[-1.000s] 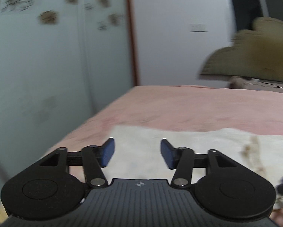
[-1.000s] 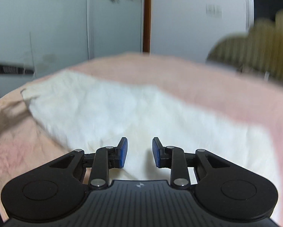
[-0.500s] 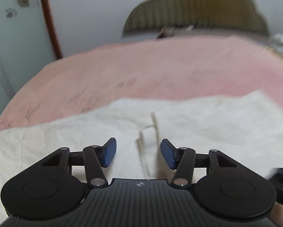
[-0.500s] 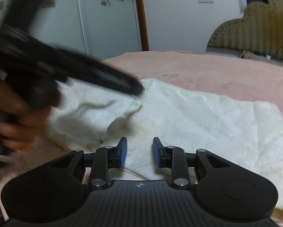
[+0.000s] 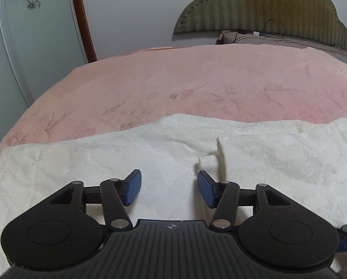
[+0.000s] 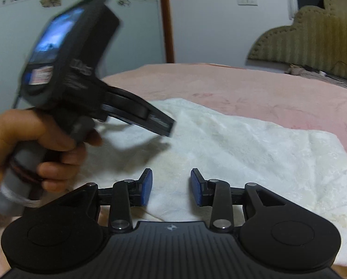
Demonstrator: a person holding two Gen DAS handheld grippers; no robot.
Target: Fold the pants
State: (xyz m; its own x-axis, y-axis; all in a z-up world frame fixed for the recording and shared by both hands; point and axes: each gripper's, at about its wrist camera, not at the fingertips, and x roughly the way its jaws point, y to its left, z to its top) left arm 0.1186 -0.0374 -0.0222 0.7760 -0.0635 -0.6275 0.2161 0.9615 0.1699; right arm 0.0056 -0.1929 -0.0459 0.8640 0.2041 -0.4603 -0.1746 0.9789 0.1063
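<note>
1. Your biggest risk lies with the pants, spread flat on the pink bed with one end already lapped over at your right. A pinch that catches only the top layer of this thin, limp cloth would drag the lapped part askew.
2. The two tools work close together, so they could knock into each other over the cloth.
3. Your left hand-held gripper hovers above the fold edge, jaws parted and opening, nothing between the pads.
4. Your right hand-held gripper stands narrower, its jaws also opening, holding nothing, cloth lying under it.
5. Count: one bed, one pair of pants, two hand-held grippers, one visible hand, one headboard.
</note>
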